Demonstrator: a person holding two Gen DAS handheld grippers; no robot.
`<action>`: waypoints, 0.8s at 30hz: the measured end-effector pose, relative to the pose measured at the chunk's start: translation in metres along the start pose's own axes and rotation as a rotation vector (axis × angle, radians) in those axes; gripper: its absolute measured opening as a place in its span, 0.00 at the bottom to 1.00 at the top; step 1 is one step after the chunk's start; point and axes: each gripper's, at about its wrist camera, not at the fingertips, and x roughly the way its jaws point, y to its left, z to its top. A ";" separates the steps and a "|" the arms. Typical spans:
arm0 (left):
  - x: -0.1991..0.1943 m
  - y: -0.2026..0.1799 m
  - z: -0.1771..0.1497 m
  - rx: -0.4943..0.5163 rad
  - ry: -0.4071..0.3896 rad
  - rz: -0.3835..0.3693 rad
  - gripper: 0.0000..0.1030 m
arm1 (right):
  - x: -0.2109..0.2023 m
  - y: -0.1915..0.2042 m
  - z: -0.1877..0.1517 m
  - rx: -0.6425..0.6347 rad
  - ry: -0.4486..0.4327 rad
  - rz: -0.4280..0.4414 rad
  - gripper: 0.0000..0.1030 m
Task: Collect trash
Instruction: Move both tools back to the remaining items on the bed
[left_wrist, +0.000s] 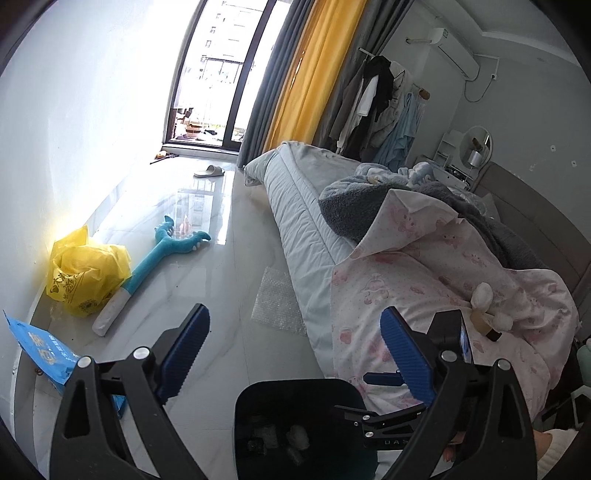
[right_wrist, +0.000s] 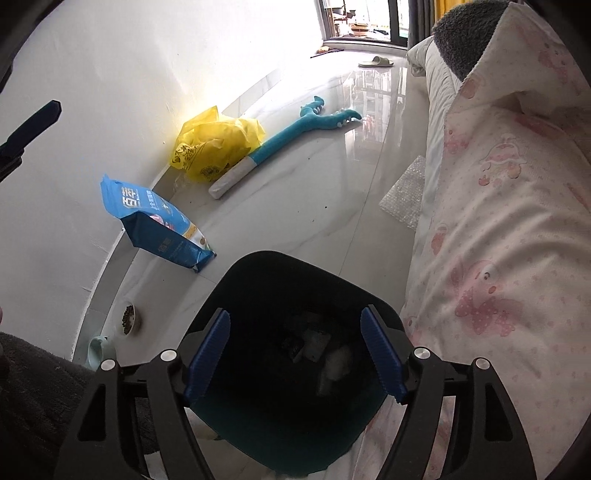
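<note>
The right hand-held gripper (right_wrist: 295, 354) hung released, jaws apart and empty, directly over the dark trash bin (right_wrist: 258, 288), which stood on the floor beside the bed (right_wrist: 509, 221) with crumpled white scraps (right_wrist: 332, 365) inside. The left hand-held gripper (left_wrist: 291, 354) was likewise spread wide, grasping nothing, above the bin's rim. A sheet of bubble wrap (left_wrist: 277, 302) lay on the floor against the bed.

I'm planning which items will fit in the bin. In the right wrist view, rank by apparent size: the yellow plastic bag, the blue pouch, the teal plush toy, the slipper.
1. Teal plush toy, longest.
2-3. Blue pouch and yellow plastic bag look alike; the pouch lies nearer, so unsure.
4. Slipper, smallest, but farthest.
</note>
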 end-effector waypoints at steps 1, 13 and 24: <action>0.000 -0.003 0.001 0.005 -0.006 0.003 0.92 | -0.004 -0.001 0.001 0.001 -0.010 0.006 0.73; 0.005 -0.055 0.020 0.056 -0.076 -0.021 0.93 | -0.079 -0.026 -0.002 0.004 -0.186 0.048 0.73; 0.031 -0.109 0.018 0.142 -0.059 -0.072 0.93 | -0.133 -0.080 -0.016 0.041 -0.296 -0.059 0.73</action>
